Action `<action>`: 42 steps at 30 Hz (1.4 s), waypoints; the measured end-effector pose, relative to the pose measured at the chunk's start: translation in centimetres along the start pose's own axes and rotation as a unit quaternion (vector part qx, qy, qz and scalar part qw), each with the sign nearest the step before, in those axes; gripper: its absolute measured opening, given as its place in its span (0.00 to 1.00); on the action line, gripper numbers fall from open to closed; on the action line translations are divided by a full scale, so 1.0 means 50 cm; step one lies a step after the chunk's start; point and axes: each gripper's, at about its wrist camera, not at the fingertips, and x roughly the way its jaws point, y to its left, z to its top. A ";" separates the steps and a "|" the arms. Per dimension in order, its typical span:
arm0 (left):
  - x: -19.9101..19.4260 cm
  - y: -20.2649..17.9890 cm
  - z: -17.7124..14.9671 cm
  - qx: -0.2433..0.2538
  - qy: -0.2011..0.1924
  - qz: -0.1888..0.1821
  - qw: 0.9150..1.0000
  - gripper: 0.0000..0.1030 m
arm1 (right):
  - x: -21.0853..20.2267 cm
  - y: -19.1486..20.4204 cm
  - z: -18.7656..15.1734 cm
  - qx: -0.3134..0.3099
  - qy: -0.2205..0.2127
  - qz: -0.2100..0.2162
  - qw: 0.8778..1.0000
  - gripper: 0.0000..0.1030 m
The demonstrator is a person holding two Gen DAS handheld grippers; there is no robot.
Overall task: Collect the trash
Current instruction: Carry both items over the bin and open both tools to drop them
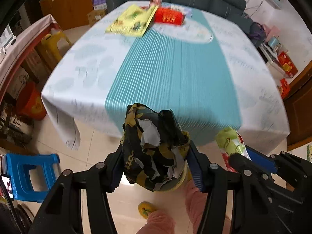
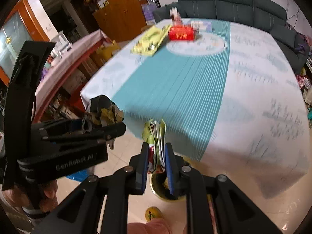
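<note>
My left gripper (image 1: 156, 156) is shut on a crumpled black and yellow paper wad (image 1: 154, 146), held off the table's near edge above the floor. The same wad (image 2: 103, 111) shows at the left of the right wrist view, in the left gripper (image 2: 91, 126). My right gripper (image 2: 156, 156) is shut on a folded green and red wrapper (image 2: 156, 140); that wrapper (image 1: 232, 144) sits at lower right of the left wrist view. Below both grippers stands a round yellow bin (image 2: 167, 193), whose rim (image 1: 175, 185) peeks out under the wad.
The table with a teal and white cloth (image 1: 171, 74) fills the view ahead. At its far end lie a yellow-green booklet (image 1: 132, 19) and a red box (image 1: 168, 16). A blue stool (image 1: 29, 175) stands at the left. A person's pink-sleeved legs (image 1: 195, 198) and yellow slipper (image 2: 154, 214) are below.
</note>
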 end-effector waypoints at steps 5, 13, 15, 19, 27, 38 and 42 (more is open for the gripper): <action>0.070 0.030 -0.057 0.004 0.016 -0.002 1.000 0.55 | 0.077 0.009 -0.072 0.006 0.026 -0.018 0.999 0.15; 0.292 0.059 -0.150 -0.006 0.068 -0.021 0.997 0.55 | 0.255 -0.030 -0.186 0.021 0.048 -0.047 0.998 0.16; 0.354 0.058 -0.171 -0.009 0.079 -0.025 0.997 0.56 | 0.310 -0.052 -0.216 0.032 0.060 -0.045 0.997 0.16; 0.474 0.053 -0.202 -0.018 0.100 -0.033 0.994 0.57 | 0.429 -0.105 -0.275 0.059 0.094 -0.043 0.993 0.16; 0.601 0.032 -0.236 -0.027 0.121 -0.039 0.992 0.67 | 0.585 -0.196 -0.331 0.118 0.140 -0.028 0.983 0.25; 0.582 0.061 -0.230 -0.027 0.130 -0.025 0.991 0.99 | 0.608 -0.178 -0.321 0.117 0.143 -0.019 0.983 0.50; 0.553 0.072 -0.224 -0.014 0.121 -0.016 0.992 0.99 | 0.586 -0.172 -0.316 0.117 0.141 -0.021 0.983 0.50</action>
